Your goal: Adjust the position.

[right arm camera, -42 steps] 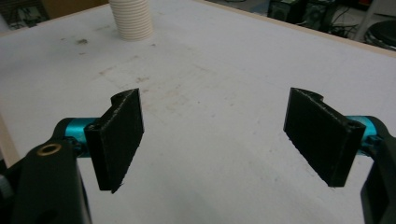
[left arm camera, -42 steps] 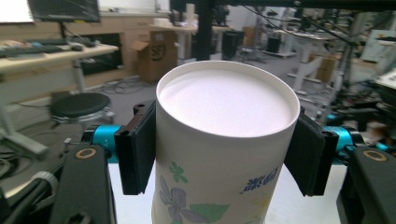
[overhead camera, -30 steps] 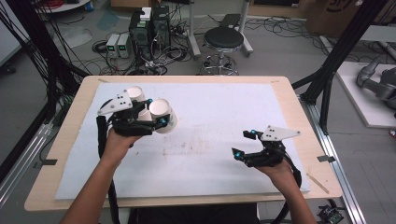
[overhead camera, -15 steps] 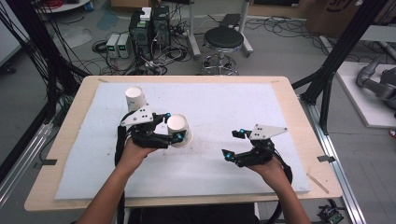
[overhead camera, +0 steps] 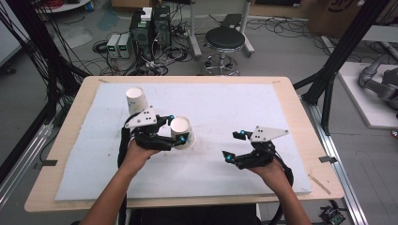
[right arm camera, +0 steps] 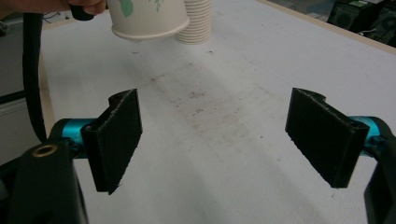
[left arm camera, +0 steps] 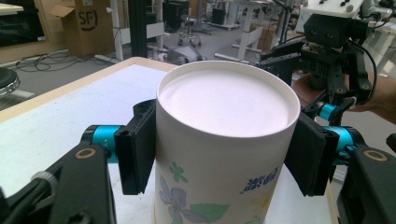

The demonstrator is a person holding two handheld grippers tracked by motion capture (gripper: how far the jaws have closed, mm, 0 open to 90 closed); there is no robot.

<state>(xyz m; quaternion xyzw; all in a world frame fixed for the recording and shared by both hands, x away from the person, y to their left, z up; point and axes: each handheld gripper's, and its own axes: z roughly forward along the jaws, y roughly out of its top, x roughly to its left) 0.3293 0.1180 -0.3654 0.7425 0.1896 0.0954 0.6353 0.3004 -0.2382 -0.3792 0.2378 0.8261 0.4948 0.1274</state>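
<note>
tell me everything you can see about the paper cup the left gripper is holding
The paper cup is white with a printed pattern of blue flowers and green leaves on its wall. It is upside down: its flat white base faces up, ringed by a raised rim, and its wider rolled mouth points down. The left gripper clamps it by two black pads on opposite sides of the wall. The right gripper view shows the mouth off the white mat, casting a shadow below.

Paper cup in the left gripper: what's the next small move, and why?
Probably lower it straight down and open the jaws. The left gripper is shut on the paper cup, held upside down; in the right gripper view its rim hangs just above the white mat, apart from the stack of cups. The right gripper is open, holding nothing.
</note>
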